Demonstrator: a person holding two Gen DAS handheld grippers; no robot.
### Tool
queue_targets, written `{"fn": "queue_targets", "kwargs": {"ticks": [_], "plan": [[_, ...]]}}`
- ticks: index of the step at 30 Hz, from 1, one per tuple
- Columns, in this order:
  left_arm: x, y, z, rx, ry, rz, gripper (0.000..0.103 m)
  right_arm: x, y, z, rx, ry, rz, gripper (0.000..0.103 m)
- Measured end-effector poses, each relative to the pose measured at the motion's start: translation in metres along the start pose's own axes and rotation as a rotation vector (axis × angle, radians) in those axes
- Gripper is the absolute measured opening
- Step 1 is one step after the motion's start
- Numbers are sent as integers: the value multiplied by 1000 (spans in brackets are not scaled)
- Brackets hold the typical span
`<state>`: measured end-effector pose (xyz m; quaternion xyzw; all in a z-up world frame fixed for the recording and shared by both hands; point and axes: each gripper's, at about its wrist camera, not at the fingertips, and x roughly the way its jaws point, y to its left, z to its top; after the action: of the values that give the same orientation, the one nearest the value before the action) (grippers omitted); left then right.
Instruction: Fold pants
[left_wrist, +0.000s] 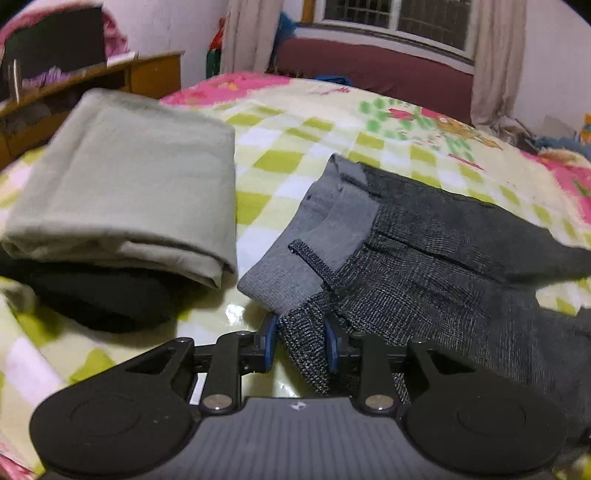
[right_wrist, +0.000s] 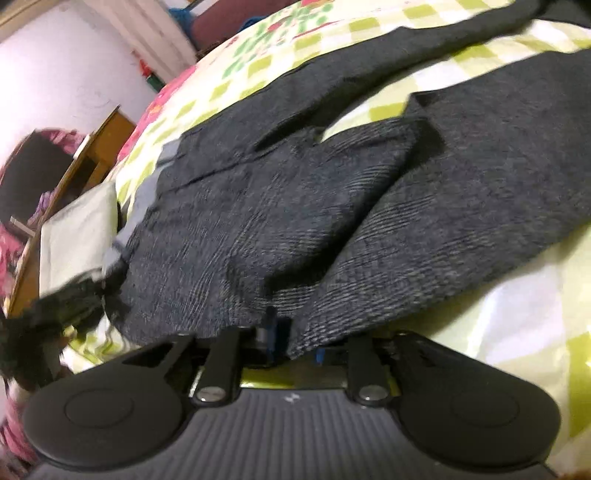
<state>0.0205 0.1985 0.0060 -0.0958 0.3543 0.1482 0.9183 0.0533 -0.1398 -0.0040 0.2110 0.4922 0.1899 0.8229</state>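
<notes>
Dark grey woven pants (left_wrist: 436, 258) lie on the checked bedspread (left_wrist: 295, 125), with the lighter grey waistband lining (left_wrist: 317, 236) turned outward. My left gripper (left_wrist: 301, 343) is shut on the waistband corner, the cloth pinched between its blue pads (left_wrist: 271, 339). In the right wrist view the pants (right_wrist: 295, 206) spread across the bed, both legs running to the upper right. My right gripper (right_wrist: 291, 339) is shut on the pants' near edge; cloth covers most of its fingers.
A folded pale green garment (left_wrist: 129, 184) sits on a black folded one (left_wrist: 99, 299) at the left of the bed. A wooden desk (left_wrist: 110, 77) stands beyond. A maroon bench (left_wrist: 369, 66) runs under the window. The stack also shows in the right wrist view (right_wrist: 77, 236).
</notes>
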Motion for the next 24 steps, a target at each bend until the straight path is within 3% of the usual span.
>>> {"fn": "queue_targets", "kwargs": {"ticks": [3, 8, 12, 15, 20, 24], "plan": [[-18, -6, -3, 53, -50, 23, 43, -30, -26, 10, 53, -87, -33, 32], [-43, -27, -9, 143, -115, 31, 43, -87, -99, 38, 195, -279, -203, 39], [-41, -70, -1, 209, -119, -88, 43, -123, -164, 70, 281, -426, -362, 41], [-26, -122, -3, 295, -85, -210, 43, -130, -210, 95, 374, -489, -454, 41], [-5, -201, -9, 396, -34, -377, 43, -124, -268, 120, 505, -543, -454, 40], [3, -242, -16, 458, 4, -447, 43, -108, -285, 134, 529, -557, -431, 39]]}}
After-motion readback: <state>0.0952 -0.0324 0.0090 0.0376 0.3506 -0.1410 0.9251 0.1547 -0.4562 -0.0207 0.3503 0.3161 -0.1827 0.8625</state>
